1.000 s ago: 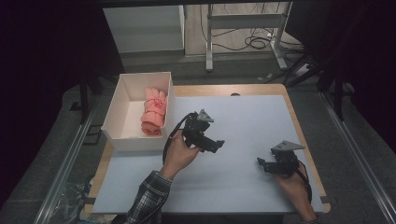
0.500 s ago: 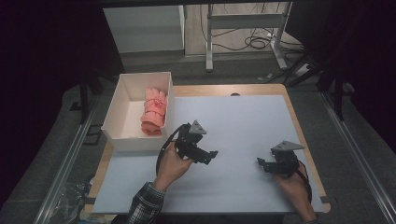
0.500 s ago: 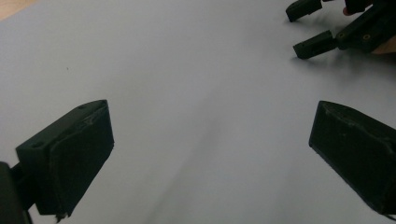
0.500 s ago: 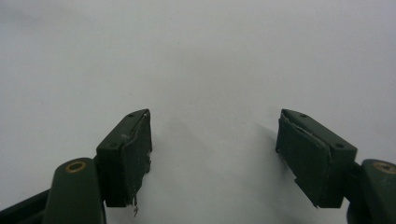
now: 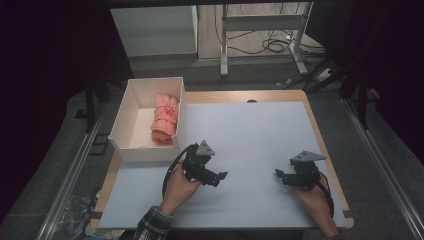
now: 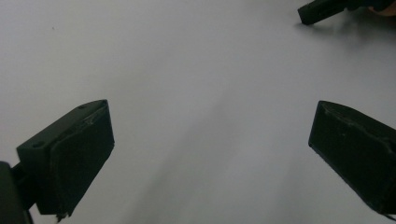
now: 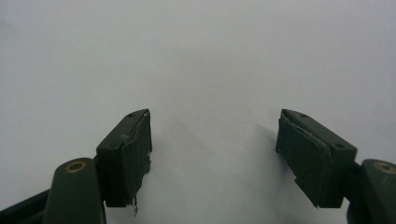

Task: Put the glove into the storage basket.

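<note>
Dark floor and cable clutter ring a pale worktop [image 5: 260, 135] that lies bare across its middle, giving plenty of room to move. At about ten o'clock sits a white box [image 5: 131, 117] holding a rolled pink cloth [image 5: 165, 120] against its right wall; it looks soft, light and easily squashed, best pinched across the roll's middle, minding the box rim. Left tongs [image 5: 218, 177] and right tongs [image 5: 280, 175] rest low over the sheet, each with jaws apart on nothing, well clear of the wooden edges.
</note>
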Tool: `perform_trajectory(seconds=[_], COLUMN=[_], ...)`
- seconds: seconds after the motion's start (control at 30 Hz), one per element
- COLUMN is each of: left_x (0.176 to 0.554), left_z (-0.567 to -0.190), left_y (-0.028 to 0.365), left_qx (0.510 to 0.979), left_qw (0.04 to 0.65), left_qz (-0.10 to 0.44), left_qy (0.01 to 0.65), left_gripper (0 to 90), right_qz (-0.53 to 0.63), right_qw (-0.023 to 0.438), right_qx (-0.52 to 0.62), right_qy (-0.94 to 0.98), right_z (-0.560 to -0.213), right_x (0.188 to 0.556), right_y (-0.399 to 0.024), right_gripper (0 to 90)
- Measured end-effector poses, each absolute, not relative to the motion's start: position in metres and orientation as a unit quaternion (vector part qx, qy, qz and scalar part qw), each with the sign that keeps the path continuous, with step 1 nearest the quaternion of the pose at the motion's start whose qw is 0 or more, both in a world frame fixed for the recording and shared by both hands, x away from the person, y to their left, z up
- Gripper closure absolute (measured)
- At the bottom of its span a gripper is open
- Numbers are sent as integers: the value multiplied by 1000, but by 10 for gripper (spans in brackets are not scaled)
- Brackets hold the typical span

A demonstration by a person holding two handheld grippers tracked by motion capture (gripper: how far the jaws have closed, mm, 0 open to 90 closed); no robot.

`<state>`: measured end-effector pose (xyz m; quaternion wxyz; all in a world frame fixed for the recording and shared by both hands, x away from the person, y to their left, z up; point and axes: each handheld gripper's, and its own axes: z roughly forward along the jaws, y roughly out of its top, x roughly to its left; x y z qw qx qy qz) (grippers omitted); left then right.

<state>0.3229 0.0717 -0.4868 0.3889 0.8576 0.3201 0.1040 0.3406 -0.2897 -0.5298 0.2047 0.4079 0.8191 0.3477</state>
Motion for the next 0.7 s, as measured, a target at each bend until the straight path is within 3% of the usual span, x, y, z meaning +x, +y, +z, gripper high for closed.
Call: perform_trajectory(seconds=[0.7], left_x=[317], left_z=[-538], left_y=[80], left_qx=[868], left_qw=[366], left_qz=[85], left_qy=[325], left_gripper=[5], right_qz=[347], right_qw=[205], right_qx=[408], right_qy=[819], right_z=[-530], right_x=[341], right_y=[-290], right_gripper=[269])
